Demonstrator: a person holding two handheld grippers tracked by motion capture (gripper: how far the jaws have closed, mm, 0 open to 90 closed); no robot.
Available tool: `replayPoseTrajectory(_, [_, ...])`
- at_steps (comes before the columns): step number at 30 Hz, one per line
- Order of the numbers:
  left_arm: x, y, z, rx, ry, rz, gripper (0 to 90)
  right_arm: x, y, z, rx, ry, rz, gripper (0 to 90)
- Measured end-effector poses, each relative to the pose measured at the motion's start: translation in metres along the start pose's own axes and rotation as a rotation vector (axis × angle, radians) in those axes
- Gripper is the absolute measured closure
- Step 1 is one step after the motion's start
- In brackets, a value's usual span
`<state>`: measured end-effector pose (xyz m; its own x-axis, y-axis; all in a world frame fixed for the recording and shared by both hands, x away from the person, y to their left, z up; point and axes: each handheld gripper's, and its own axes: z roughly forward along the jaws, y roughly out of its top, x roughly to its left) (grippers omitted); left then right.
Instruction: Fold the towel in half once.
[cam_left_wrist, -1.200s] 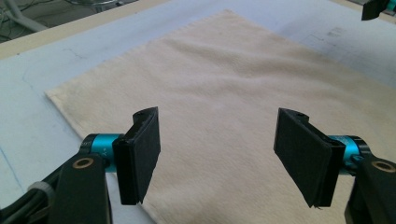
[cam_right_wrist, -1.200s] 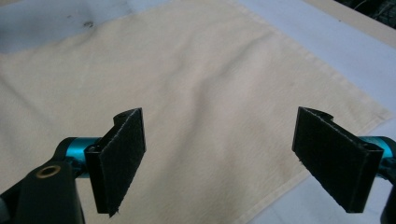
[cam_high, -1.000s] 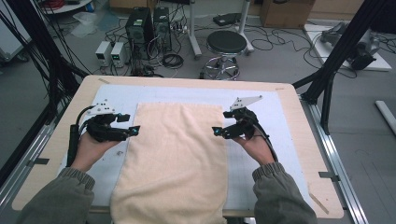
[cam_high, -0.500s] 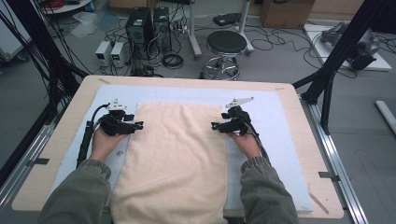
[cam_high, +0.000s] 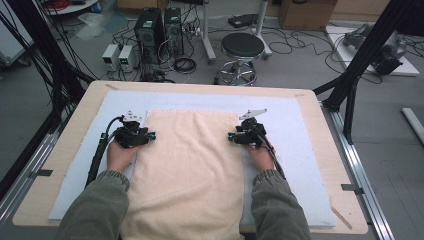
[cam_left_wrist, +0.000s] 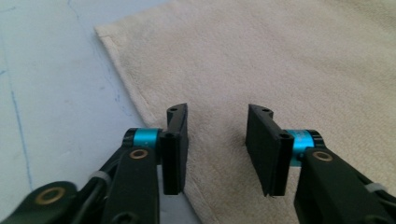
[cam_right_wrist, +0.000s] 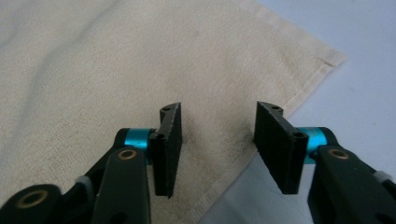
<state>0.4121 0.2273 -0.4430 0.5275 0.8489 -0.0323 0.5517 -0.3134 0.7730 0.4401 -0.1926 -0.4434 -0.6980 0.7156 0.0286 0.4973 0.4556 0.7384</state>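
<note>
High view: towel (cam_high: 190, 170) lengthwise, far-to-near across table.

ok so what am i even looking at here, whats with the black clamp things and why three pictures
A person sits at a table and holds a hand-held clamp, a two-jaw tool, in each hand. The high view looks down from above: the left tool sits at one long edge of a cream towel, the right tool at the opposite edge. The towel lies flat on a pale blue mat that covers the wooden table.

The other two pictures come from small cameras riding on the tools, looking along their black jaws. In the left gripper view, the left tool has its jaws standing apart over the towel's hem, near a corner. The right gripper view shows the same for the right tool. Both pairs of jaws have just been closing, with towel edge between them, but the pads do not yet pinch it, so nothing is held.
</note>
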Motion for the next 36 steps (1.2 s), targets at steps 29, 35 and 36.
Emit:
replayPoseTrajectory(29, [-0.013, 0.010, -0.105, -0.209, -0.247, 0.058, 85.7, 0.029, 0.012, -0.105, -0.162, 0.351, -0.082, 84.4])
replayPoseTrajectory(35, [-0.038, -0.020, -0.134, -0.222, -0.294, 0.122, 85.5, 0.060, -0.010, -0.138, -0.180, 0.384, -0.150, 84.3])
replayPoseTrajectory(36, [-0.042, -0.025, -0.138, -0.225, -0.301, 0.122, 85.5, 0.066, -0.015, -0.142, -0.171, 0.394, -0.161, 84.3])
